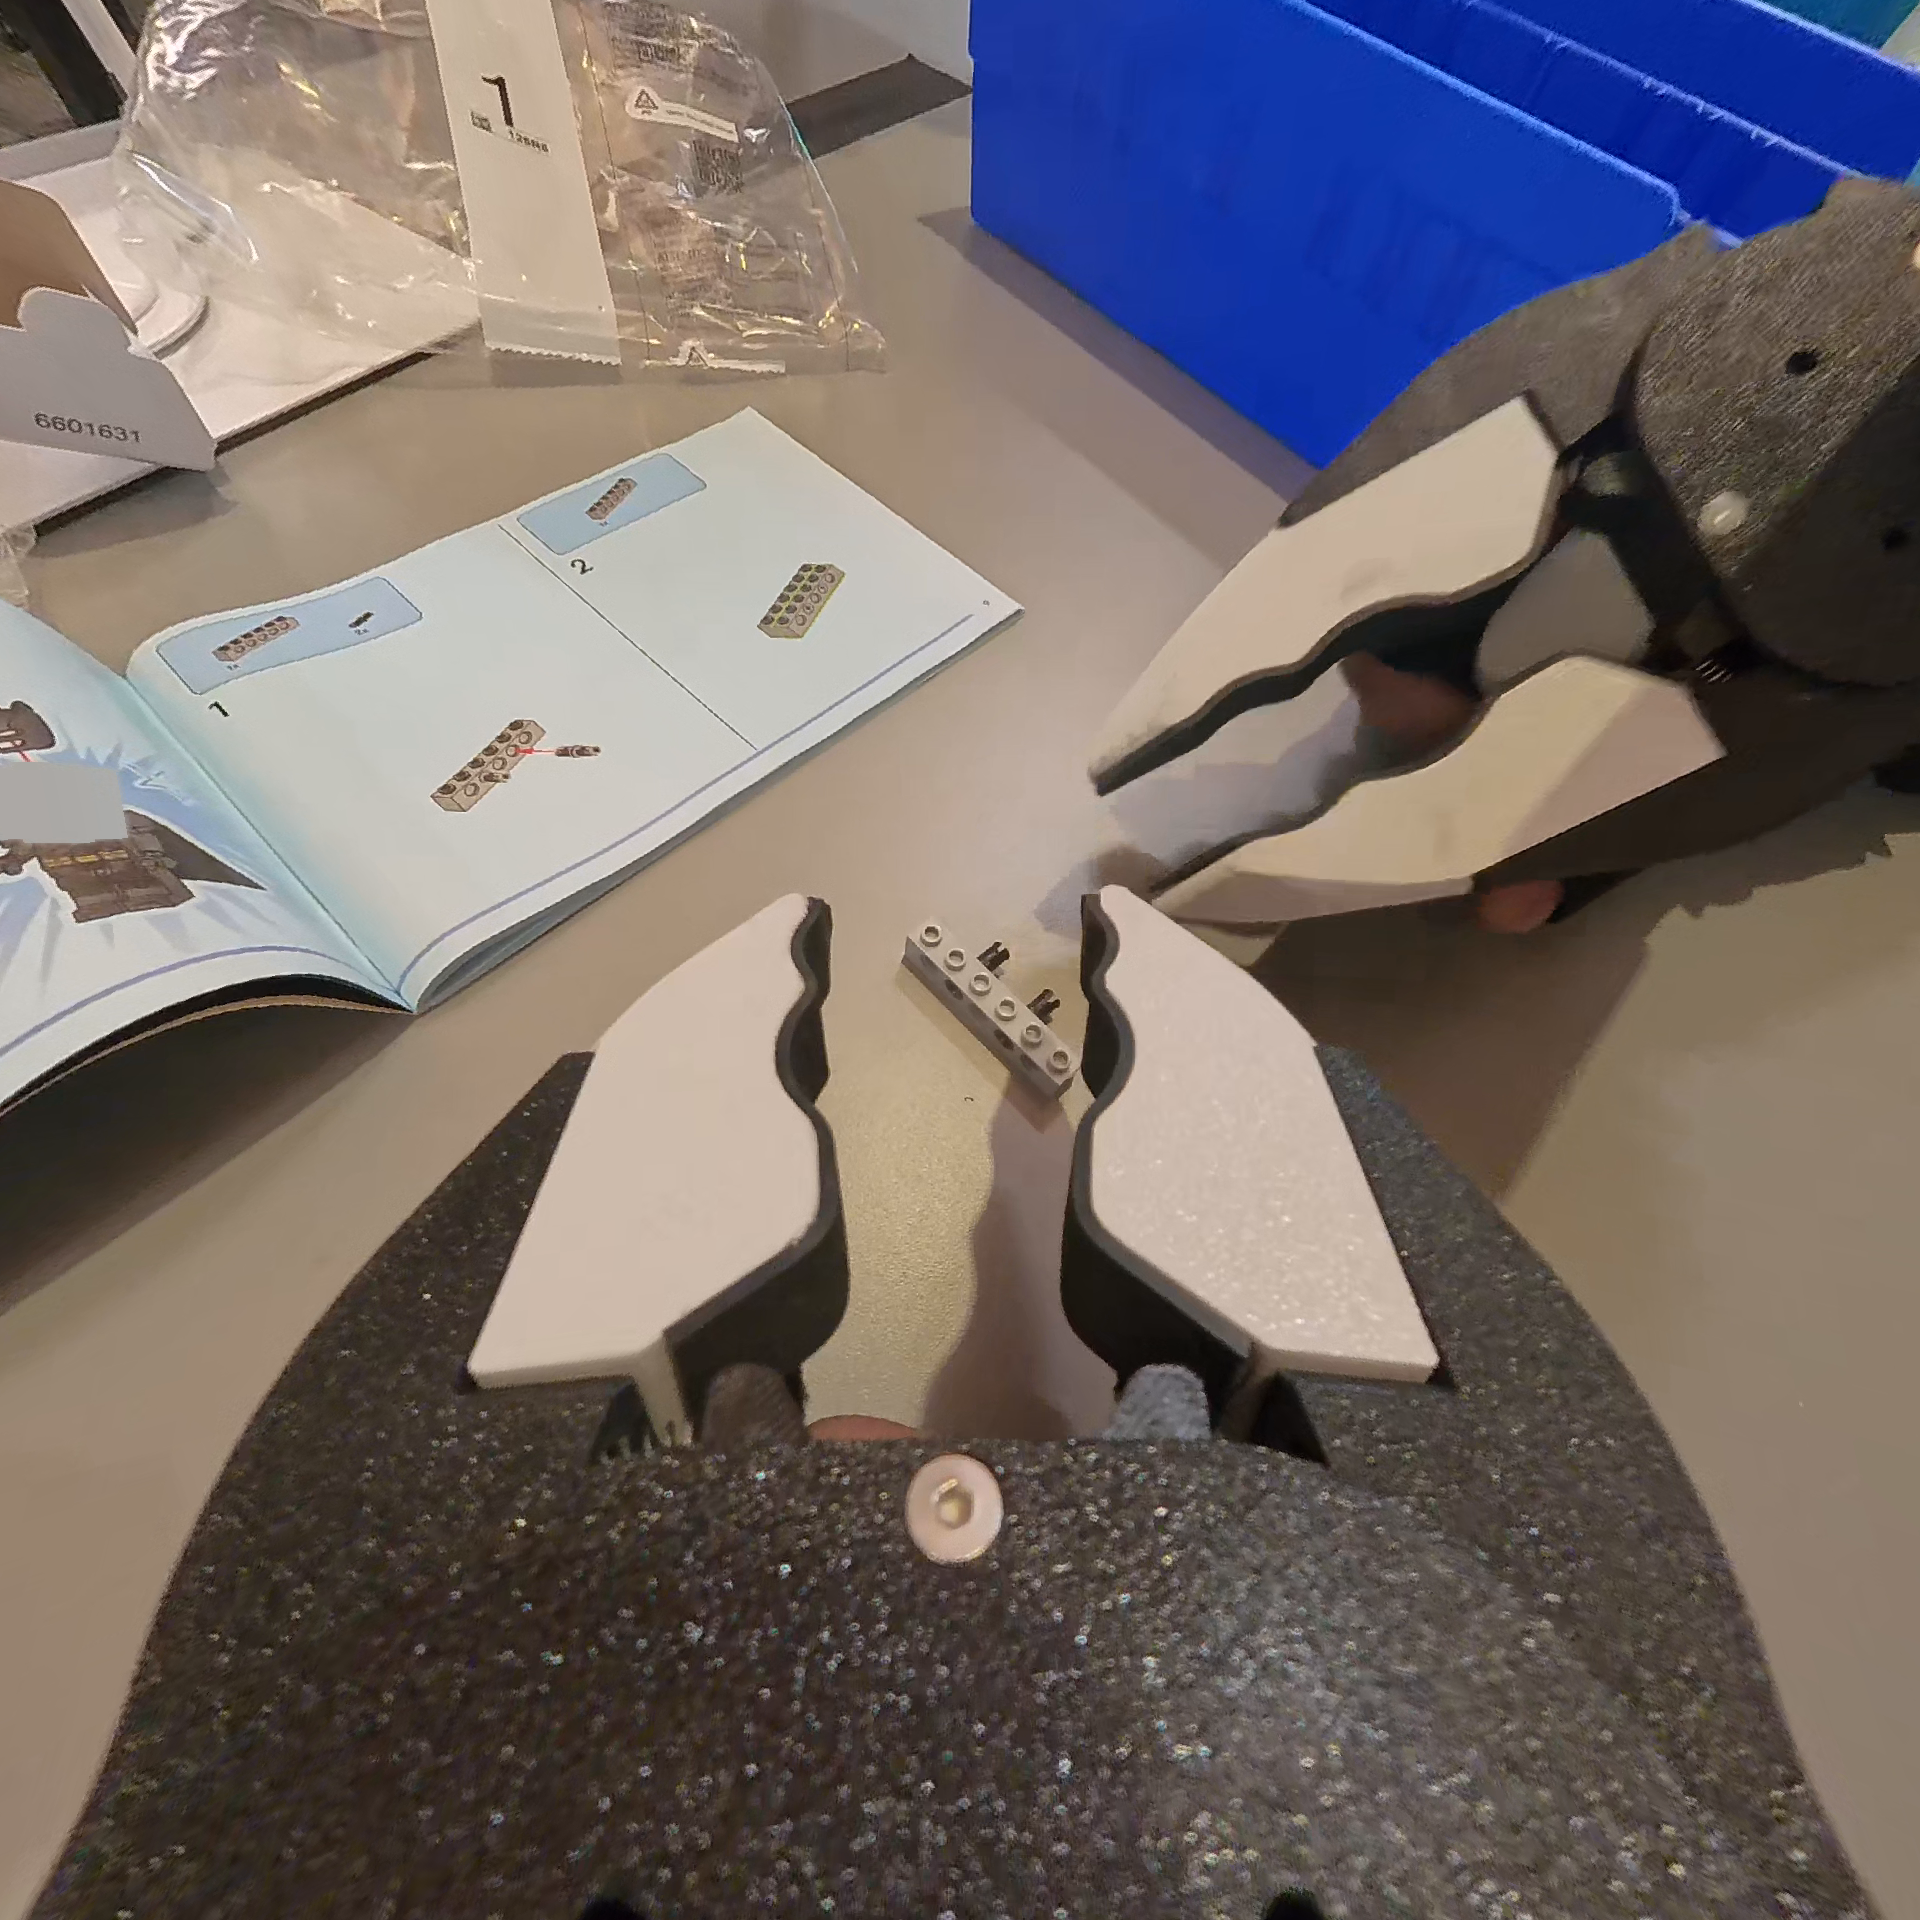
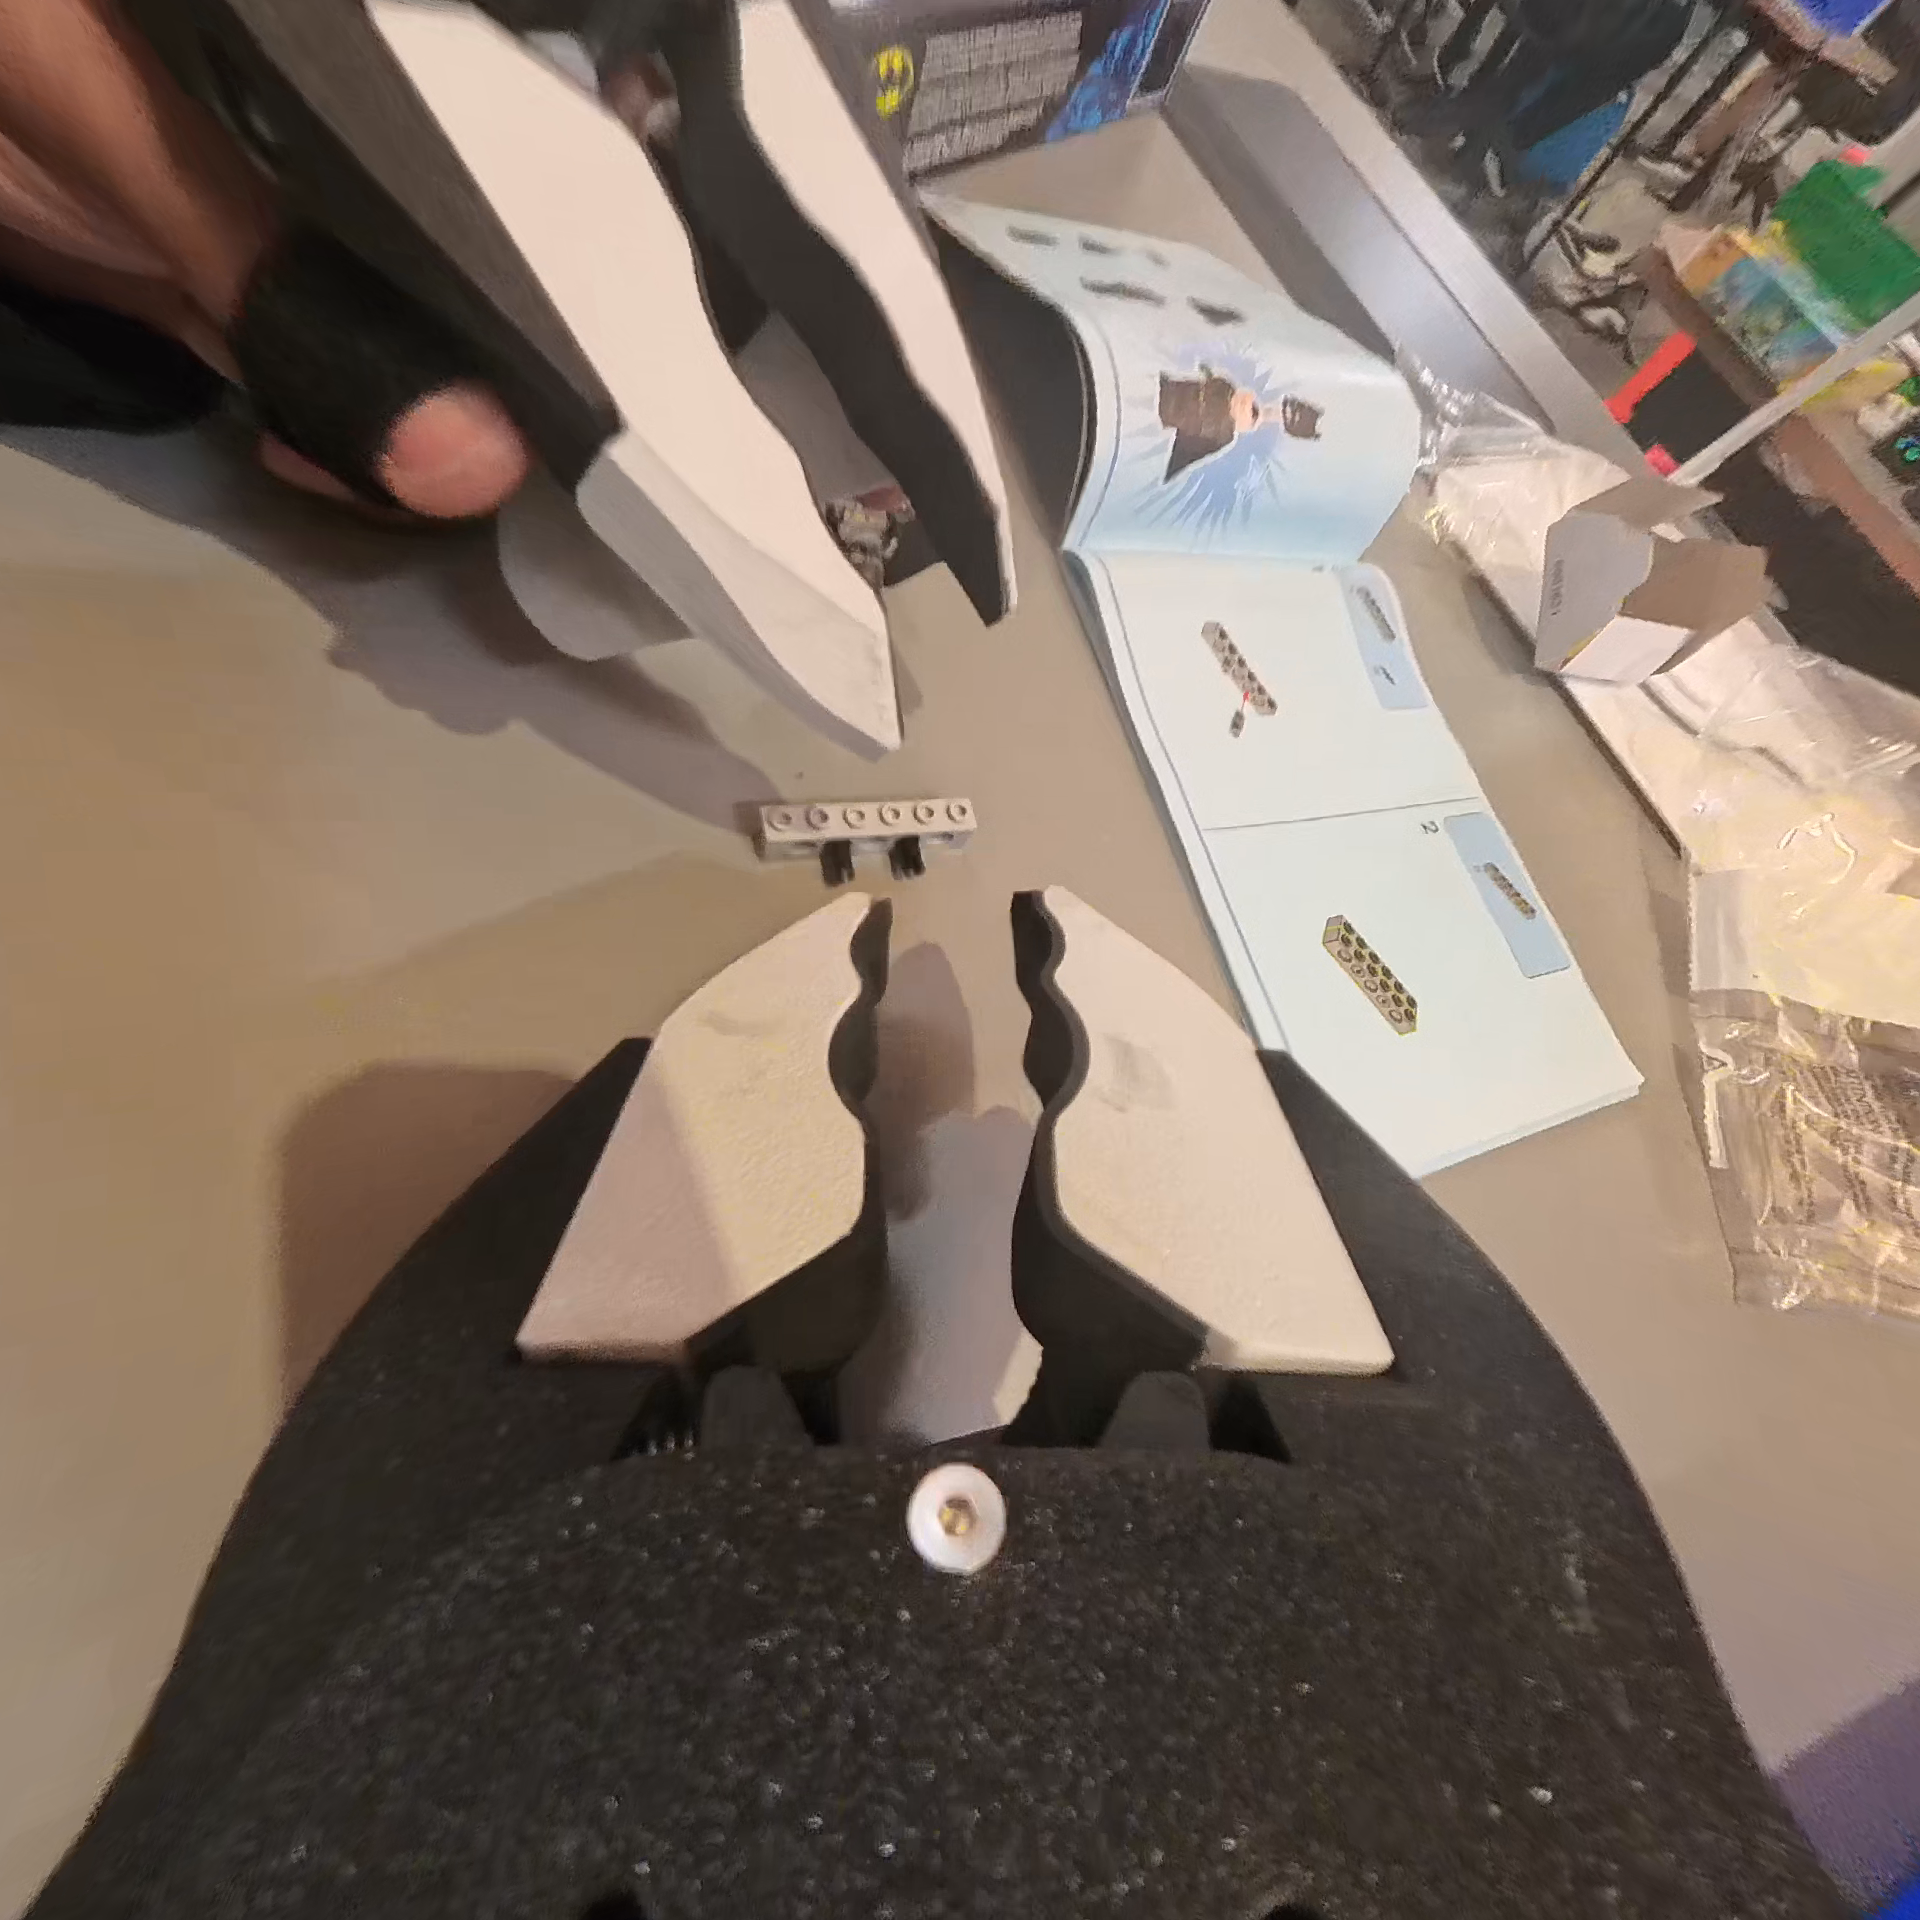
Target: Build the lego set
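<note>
A grey studded brick (image 1: 987, 1003) with two black pins in its side lies on the grey table (image 1: 935, 582). My left gripper (image 1: 956, 914) is open. The brick sits between its fingertips, close to the right finger (image 1: 1164, 997), and the pads do not press on it. My right gripper (image 2: 951, 904) is open and empty, its tips just short of the brick (image 2: 860, 828) on the side with the pins. The right gripper also shows in the left wrist view (image 1: 1132, 831), and the left gripper in the right wrist view (image 2: 940, 670), just beyond the brick.
An open instruction booklet (image 1: 499, 717) lies left of the brick and shows in the right wrist view (image 2: 1351, 831). A blue bin (image 1: 1299, 208) stands at the back right. Clear plastic bags (image 1: 416, 187), a cardboard flap (image 1: 94, 364) and a printed box (image 2: 1039, 83) lie farther off. Tip to tip, the grippers are about 4 centimetres apart. From either gripper's tips it is about 25 centimetres to the cardboard flap (image 1: 94, 364). The right camera catches it too, in the right wrist view (image 2: 1602, 572).
</note>
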A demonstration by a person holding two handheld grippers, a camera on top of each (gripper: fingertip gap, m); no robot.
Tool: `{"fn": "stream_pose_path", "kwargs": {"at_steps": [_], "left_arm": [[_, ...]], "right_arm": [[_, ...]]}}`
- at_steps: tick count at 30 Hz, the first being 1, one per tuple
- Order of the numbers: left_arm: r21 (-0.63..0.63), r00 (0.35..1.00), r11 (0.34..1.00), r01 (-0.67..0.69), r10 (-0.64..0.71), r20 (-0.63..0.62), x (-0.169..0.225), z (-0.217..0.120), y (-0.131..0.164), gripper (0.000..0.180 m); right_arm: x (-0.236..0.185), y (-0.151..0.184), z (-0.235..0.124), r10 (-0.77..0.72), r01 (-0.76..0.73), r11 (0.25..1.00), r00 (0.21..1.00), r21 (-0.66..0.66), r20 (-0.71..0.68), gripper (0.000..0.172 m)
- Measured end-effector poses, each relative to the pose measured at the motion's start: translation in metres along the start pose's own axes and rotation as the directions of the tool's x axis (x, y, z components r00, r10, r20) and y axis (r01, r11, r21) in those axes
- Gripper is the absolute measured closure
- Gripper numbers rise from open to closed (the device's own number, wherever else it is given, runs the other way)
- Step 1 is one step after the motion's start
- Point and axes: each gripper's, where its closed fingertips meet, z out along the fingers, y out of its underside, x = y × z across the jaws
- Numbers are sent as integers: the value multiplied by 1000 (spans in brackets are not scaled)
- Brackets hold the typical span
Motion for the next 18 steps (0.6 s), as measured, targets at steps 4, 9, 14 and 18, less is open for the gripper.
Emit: {"fn": "stream_pose_path", "kwargs": {"at_steps": [4,9,14,18], "left_arm": [[8,1000,1000,-1,2,-8,1,-1,-1,134],[45,1000,999,25,-25,-19,-1,-5,-5,134],[37,999,999,21,-20,-27,2,-5,-4,134],[9,1000,1000,-23,23,-17,6,-2,0,134]], "right_arm": [[25,-36,-47,26,-25,996,1000,86,-9,147],[134,-16,-149,10,-23,997,984,-69,-178,146],[216,121,-207,-354,332,780,933,-530,63,146],[225,208,-213,-349,480,593,877,-646,331,150]]}}
